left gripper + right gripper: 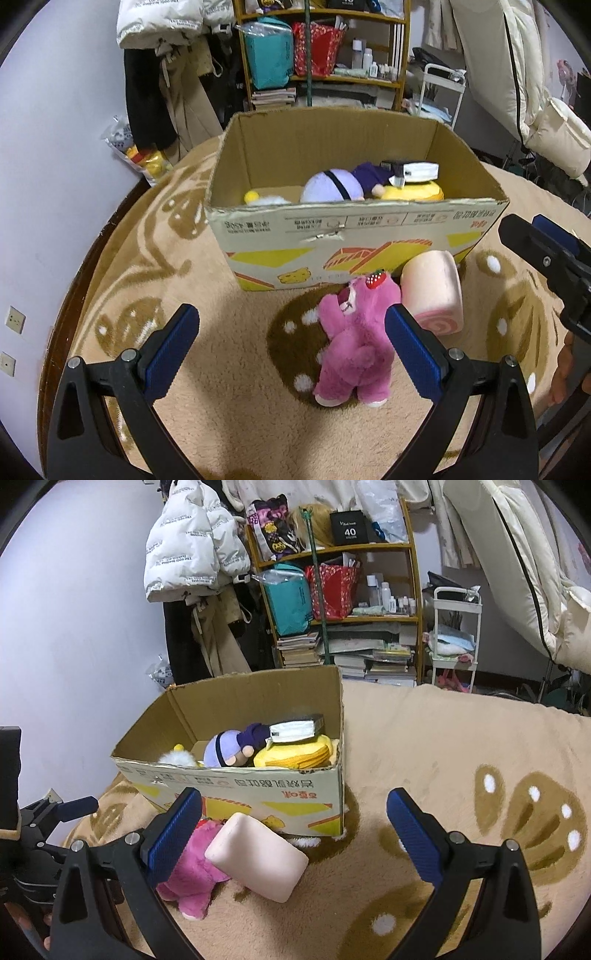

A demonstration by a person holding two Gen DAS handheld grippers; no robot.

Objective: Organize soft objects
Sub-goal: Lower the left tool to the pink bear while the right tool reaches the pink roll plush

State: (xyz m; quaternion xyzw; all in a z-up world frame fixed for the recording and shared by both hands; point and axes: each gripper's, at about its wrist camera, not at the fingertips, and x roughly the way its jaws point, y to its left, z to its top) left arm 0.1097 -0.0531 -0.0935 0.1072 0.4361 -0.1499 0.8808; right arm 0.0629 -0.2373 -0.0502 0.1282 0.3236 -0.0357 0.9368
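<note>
The left gripper (291, 321) hovers open above a pink plush bear (352, 350) lying beside a swirl-roll cushion (434, 291) before the cardboard box (354, 240).

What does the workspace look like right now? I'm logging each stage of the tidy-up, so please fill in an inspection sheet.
Surface: beige rug with brown patterns.
Job's things: pink plush bear and pink swirl-roll cushion lie on the rug touching each other, in front of the open cardboard box; purple plush doll and yellow plush inside the box.
Clutter: nothing seen on the rug.
Grippers: left gripper open above the bear; right gripper open, empty.
Cables: nothing seen.
Surroundings: crowded shelf, hanging white jacket.
</note>
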